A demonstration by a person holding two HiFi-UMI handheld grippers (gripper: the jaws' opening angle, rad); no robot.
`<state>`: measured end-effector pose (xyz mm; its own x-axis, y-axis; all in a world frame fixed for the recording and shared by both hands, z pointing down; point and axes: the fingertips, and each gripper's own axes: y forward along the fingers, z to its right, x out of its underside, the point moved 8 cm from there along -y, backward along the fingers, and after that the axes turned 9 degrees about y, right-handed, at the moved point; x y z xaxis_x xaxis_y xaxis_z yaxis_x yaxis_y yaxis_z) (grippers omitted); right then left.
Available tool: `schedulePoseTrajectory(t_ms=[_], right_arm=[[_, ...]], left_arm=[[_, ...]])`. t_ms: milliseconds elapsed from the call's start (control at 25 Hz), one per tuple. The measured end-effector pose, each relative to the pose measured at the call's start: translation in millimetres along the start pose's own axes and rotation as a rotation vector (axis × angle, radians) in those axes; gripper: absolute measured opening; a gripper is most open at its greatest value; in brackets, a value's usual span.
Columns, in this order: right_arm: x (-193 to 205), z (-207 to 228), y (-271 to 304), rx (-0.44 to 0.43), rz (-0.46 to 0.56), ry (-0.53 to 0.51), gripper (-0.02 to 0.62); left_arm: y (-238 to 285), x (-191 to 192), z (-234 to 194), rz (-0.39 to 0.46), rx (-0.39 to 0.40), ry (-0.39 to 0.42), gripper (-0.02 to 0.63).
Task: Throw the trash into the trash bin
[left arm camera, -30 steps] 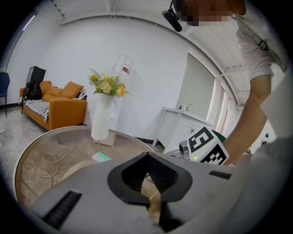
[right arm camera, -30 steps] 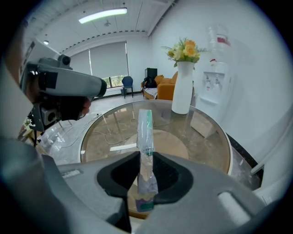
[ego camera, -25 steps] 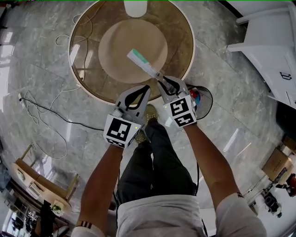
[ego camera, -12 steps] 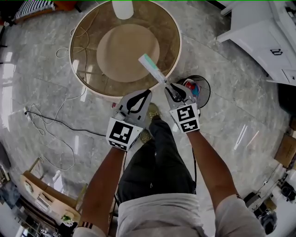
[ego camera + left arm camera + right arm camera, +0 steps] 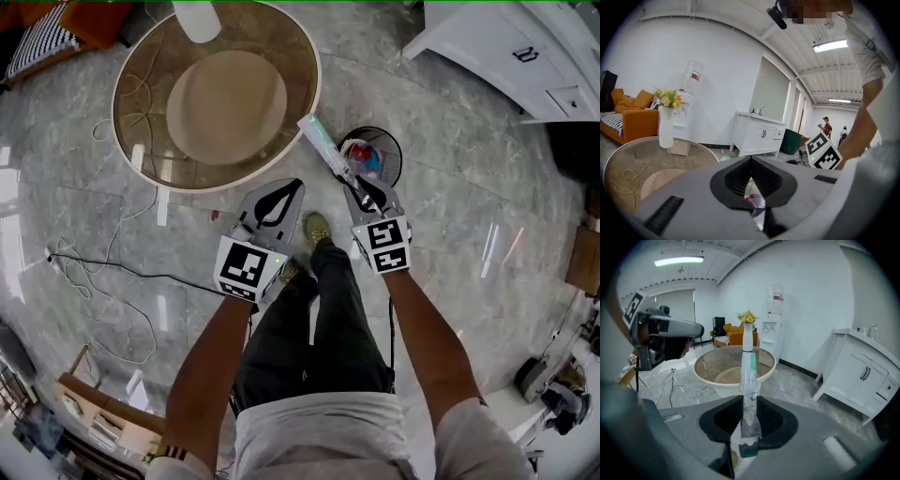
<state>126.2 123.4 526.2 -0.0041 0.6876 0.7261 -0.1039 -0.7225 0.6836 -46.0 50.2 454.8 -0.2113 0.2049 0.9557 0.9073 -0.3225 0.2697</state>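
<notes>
The trash bin [image 5: 387, 142], a dark round basket with red and blue litter in it, is standing on the marble floor at the upper centre-right of the head view, just right of the big round glass table [image 5: 141, 112] filling the upper left. Both bare forearms are reaching up from the bottom of the frame, the left forearm [image 5: 211, 366] leaning in from lower left and the right forearm [image 5: 427, 347] from lower right. The left gripper [image 5: 294, 186] is pointing towards the table's near edge; in its own view the left gripper [image 5: 751, 159] is holding its jaws together with nothing between them. The right gripper [image 5: 360, 184] is aiming at the bin's left rim and clamping the trash [image 5: 323, 145], a long white and green wrapper slanting up and left from the jaws beside the bin. In its own view the right gripper [image 5: 749, 403] is pinching the wrapper's lower part. The print on the trash [image 5: 749, 373] is too small to read
</notes>
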Motion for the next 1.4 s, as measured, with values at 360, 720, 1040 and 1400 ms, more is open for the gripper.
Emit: schedulePoseTrajectory(t_ms=[360, 720, 1040, 1400], right_arm=[[37.9, 58.9, -36.1, 0.109, -0.048, 0.074, 0.091], [71.3, 119.6, -45.4, 0.142, -0.14, 0.1, 0.094], [87.7, 158.0, -25.3, 0.115, -0.254, 0.05, 0.114], [85.3, 183.6, -0.1, 0.071, -0.262, 0.026, 0.163]], left_arm=[[39.6, -4.0, 35.4, -0.03, 0.073, 0.013, -0.001], [85.0, -6.8, 60.6, -0.064, 0.091, 0.016, 0.0], [114.3, -8.1, 65.1, -0.09, 0.059, 0.009, 0.0], [136.3, -3.4, 58.8, -0.104, 0.006, -0.024, 0.0]])
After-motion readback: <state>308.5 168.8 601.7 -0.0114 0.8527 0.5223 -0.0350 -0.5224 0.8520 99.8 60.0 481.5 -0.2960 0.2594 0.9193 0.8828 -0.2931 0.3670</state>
